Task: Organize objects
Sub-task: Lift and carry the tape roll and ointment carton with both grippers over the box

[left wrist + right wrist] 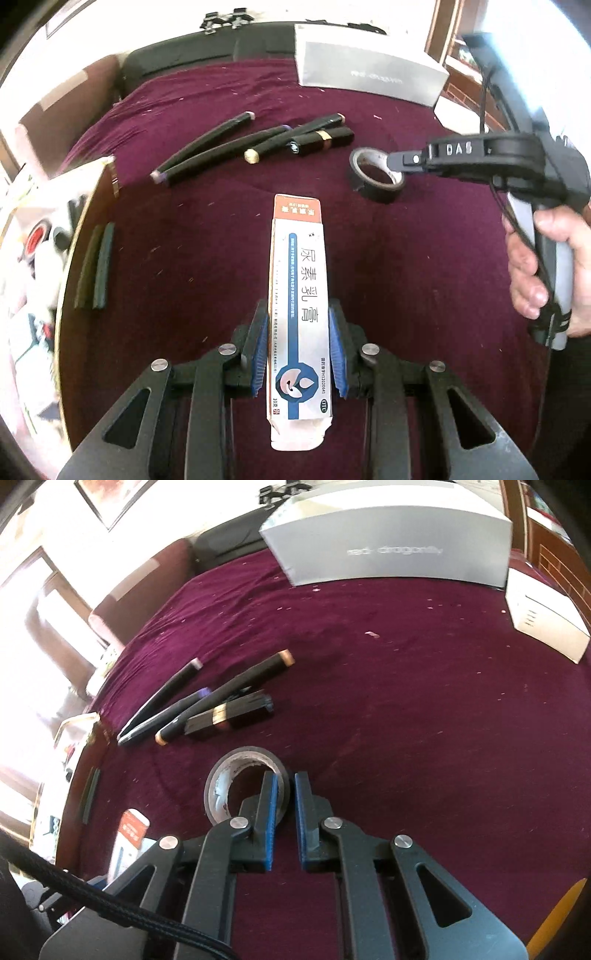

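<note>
Where fingers [266, 812] clamp the tape roll [221, 790], its near wall hidden

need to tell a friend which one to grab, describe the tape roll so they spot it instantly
On the maroon tablecloth, look just below the cluster of black pens. The tape roll lies there, the only ring-shaped thing, dark outside with a pale core.

A table with a dark purple-red cloth [207, 236] on top, dotted with tiny pale crumbs. Lying on the cloth – a bunch of black pens [258, 142] close together, fanned out, some with gold or pale ends. Near them, a roll of black tape [376, 181]. At the far edge, a big grey box [391, 542] – beside it, a smaller white box [546, 624]. By the left rim, two dark strips [94, 267] side by side.
</note>
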Available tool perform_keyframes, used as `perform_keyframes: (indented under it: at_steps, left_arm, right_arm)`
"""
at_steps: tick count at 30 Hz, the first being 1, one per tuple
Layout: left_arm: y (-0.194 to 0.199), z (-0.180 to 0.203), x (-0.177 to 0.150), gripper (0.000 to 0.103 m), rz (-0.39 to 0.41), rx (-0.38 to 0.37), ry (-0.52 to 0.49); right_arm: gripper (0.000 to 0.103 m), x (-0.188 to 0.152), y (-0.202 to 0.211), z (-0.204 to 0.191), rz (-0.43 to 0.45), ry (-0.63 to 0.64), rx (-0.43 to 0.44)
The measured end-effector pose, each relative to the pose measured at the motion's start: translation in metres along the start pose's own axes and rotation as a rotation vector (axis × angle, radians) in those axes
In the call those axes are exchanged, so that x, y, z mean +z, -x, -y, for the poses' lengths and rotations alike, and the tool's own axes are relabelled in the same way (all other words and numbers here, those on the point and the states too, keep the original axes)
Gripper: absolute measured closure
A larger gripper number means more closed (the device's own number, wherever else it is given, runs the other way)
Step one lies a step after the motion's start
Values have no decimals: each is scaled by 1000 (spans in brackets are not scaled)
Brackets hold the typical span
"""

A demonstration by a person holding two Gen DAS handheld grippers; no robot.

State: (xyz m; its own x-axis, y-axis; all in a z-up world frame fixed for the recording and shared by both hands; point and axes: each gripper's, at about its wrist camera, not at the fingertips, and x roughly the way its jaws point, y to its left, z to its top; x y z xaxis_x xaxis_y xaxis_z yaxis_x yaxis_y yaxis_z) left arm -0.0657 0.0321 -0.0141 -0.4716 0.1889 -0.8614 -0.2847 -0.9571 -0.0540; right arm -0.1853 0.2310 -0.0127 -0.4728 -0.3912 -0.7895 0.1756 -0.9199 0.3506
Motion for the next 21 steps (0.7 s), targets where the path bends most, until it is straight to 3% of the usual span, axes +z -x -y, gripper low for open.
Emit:
perform_keyframes:
  at_steps: [15,21]
  left_arm:
    - [51,-44,-34,78,74,-33,110]
    - [78,-62,-43,78,111,-24,150]
  right_arm:
    - [96,-75,60,-88,88,115,-14]
    - [96,-93,73,-134,110,186,25]
